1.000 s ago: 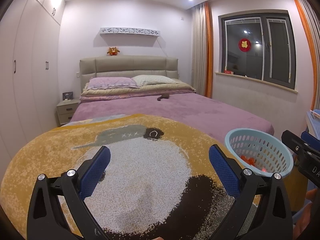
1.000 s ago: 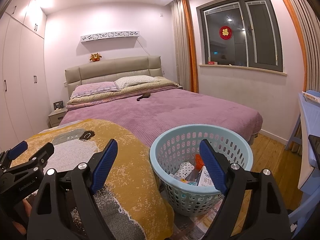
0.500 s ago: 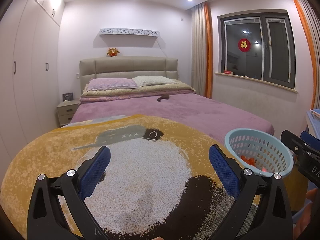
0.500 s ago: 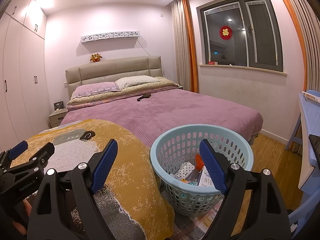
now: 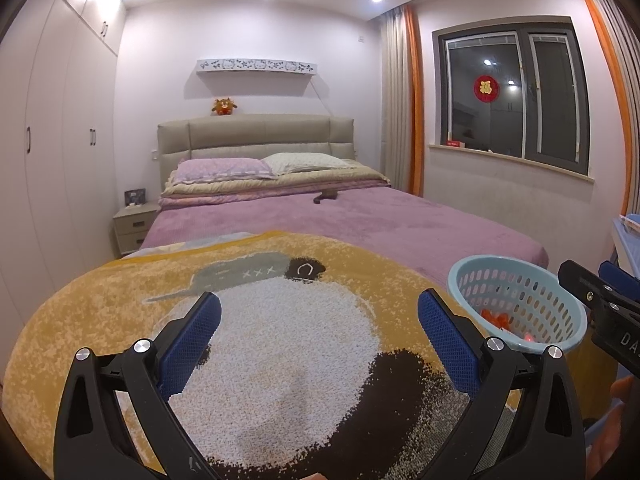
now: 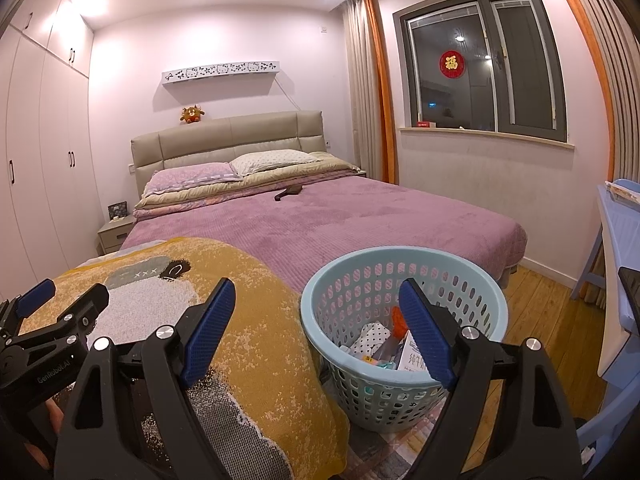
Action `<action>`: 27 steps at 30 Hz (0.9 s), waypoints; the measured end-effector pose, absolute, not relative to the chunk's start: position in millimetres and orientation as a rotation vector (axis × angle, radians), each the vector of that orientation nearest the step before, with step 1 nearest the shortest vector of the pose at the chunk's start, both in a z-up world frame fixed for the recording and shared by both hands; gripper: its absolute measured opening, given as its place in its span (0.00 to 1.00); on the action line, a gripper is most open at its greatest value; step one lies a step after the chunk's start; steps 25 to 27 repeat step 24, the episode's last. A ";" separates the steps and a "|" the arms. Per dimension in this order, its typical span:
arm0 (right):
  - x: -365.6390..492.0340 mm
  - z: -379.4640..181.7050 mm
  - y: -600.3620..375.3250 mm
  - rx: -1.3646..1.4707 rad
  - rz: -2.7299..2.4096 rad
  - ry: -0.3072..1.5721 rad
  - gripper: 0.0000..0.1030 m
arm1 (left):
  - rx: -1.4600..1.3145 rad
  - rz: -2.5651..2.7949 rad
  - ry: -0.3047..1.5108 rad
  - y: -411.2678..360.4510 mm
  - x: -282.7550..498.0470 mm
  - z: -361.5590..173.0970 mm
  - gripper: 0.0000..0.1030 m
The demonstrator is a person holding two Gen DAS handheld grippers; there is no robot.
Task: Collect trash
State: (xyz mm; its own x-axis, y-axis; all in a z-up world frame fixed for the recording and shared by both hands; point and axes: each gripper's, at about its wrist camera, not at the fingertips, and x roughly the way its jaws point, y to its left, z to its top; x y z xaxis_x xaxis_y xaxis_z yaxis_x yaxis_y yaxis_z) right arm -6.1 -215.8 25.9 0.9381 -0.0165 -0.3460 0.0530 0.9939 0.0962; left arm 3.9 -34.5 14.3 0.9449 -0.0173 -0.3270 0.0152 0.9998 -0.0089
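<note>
Right wrist view: the right gripper (image 6: pixel 316 324) is being held with jaws apart and empty above the pale blue perforated plastic basket (image 6: pixel 404 376) of trash beside the yellow patterned blanket (image 6: pixel 260 344); the left gripper (image 5: pixel 320 332) is likewise being held agape over it.

Ahead of the gripper stands a bed (image 6: pixel 320 216) with a padded headboard (image 6: pixel 228 136); white wardrobes (image 6: pixel 36 152) line the left wall, a dark window (image 6: pixel 484 68) the right, over wooden floor (image 6: pixel 540 320).

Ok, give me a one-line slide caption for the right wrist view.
Right tongs open and empty above a light blue basket holding collected trash, beside the yellow blanket.
</note>
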 end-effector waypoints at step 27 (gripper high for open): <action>2.2 53.6 -183.8 0.109 0.018 0.361 0.77 | -0.001 0.025 0.353 -7.7 -7.4 44.8 0.93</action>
